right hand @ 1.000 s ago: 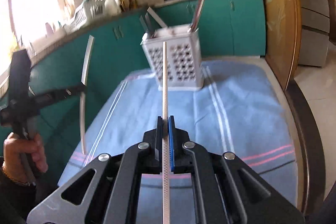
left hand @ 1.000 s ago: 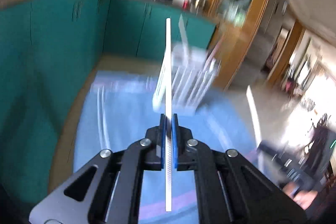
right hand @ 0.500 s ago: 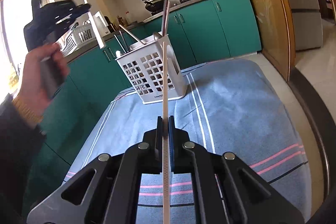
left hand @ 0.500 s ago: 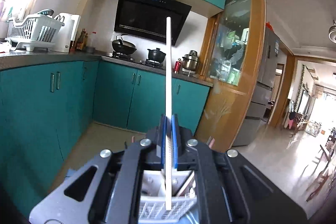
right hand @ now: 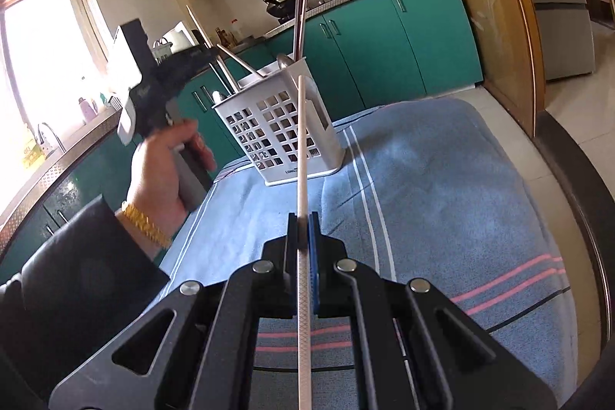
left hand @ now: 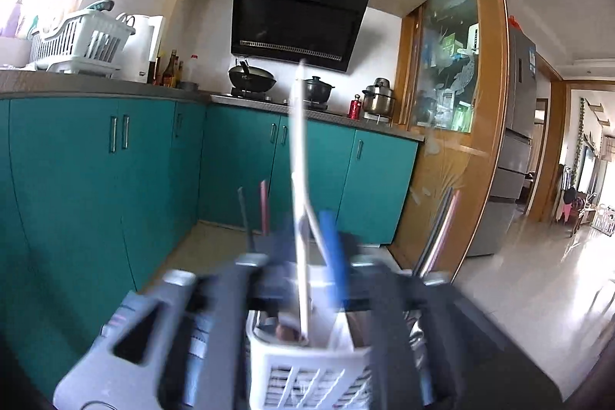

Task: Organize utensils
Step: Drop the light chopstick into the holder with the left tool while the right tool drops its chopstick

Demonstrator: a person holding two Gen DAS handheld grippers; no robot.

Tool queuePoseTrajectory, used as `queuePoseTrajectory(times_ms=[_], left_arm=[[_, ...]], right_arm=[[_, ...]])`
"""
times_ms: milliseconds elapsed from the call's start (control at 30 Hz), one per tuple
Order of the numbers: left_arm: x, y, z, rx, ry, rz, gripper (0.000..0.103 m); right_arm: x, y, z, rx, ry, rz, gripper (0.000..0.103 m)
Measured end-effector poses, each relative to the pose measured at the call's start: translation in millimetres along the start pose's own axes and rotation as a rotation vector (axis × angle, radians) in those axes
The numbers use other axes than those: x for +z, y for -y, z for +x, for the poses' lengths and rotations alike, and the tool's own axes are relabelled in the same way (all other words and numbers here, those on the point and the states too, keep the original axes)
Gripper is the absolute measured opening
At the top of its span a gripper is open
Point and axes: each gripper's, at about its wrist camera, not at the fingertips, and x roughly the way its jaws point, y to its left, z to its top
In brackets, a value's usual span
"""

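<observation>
Right wrist view: my right gripper (right hand: 303, 218) is clamped on a white chopstick (right hand: 302, 179), its two fingers pressed together on the shaft, which runs straight ahead toward the white utensil caddy (right hand: 284, 129). The caddy stands upright on a blue striped towel (right hand: 442, 187) covering the table, near the far edge, with metal spoons and chopsticks (right hand: 298, 22) leaning out of its top. Over the table's left side, a hand (right hand: 165, 168) wearing a gold bracelet (right hand: 146, 223) holds my left gripper (right hand: 192, 58) above the caddy's left rim.

In the left wrist view the left gripper (left hand: 303, 256) is badly motion-blurred; its blue pads seem spread either side of a second white chopstick (left hand: 300, 198), but I cannot tell for certain whether it is gripping. That chopstick stands nearly upright with its lower end inside the caddy (left hand: 307, 367), directly below the gripper. Teal cabinets (left hand: 96, 171) and a black range hood (left hand: 296, 22) fill the background.
</observation>
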Motion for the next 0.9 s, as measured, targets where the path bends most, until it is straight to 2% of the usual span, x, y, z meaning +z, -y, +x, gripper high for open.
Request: queuePoseTrajectory(times_ms=[33, 67, 100, 167, 267, 400, 533, 600, 667, 767, 900], left_arm=[[-2, -3, -8, -0.013, 0.008, -0.005, 0.084], [-4, -4, -19, -0.017, 0.025, 0.005, 0.093], [-5, -4, -30, -0.023, 0.042, 0.032, 0.095], [-8, -5, -50, -0.031, 0.040, 0.078, 0.096], [-8, -20, -103, -0.069, 0.072, 0.069, 0.099], [-7, -65, -178, -0.063, 0.102, -0.059, 0.099], [-18, -109, -225, -0.009, 0.126, -0.161, 0.099], [-25, -129, -234, 0.031, 0.109, -0.208, 0.099], [-27, -144, -231, 0.024, 0.072, -0.255, 0.099], [-28, -160, -229, 0.044, 0.047, -0.287, 0.099], [-20, -172, -227, 0.036, 0.044, -0.339, 0.099]], right_arm=[[0, -1, -1, 0.001, 0.002, -0.001, 0.005], [0, -2, -1, 0.004, 0.001, -0.002, 0.005], [0, -3, -3, 0.010, 0.003, -0.006, 0.005], [1, -7, -7, 0.017, 0.015, -0.020, 0.005], [19, -22, -19, 0.057, 0.073, -0.057, 0.005], [72, -55, -22, 0.077, 0.181, -0.137, 0.006], [139, -100, 7, 0.111, 0.303, -0.178, 0.006], [160, -120, 25, 0.114, 0.357, -0.213, 0.006], [180, -136, 54, 0.085, 0.395, -0.221, 0.006], [197, -144, 97, 0.010, 0.425, -0.219, 0.005], [203, -147, 149, -0.104, 0.436, -0.223, 0.005]])
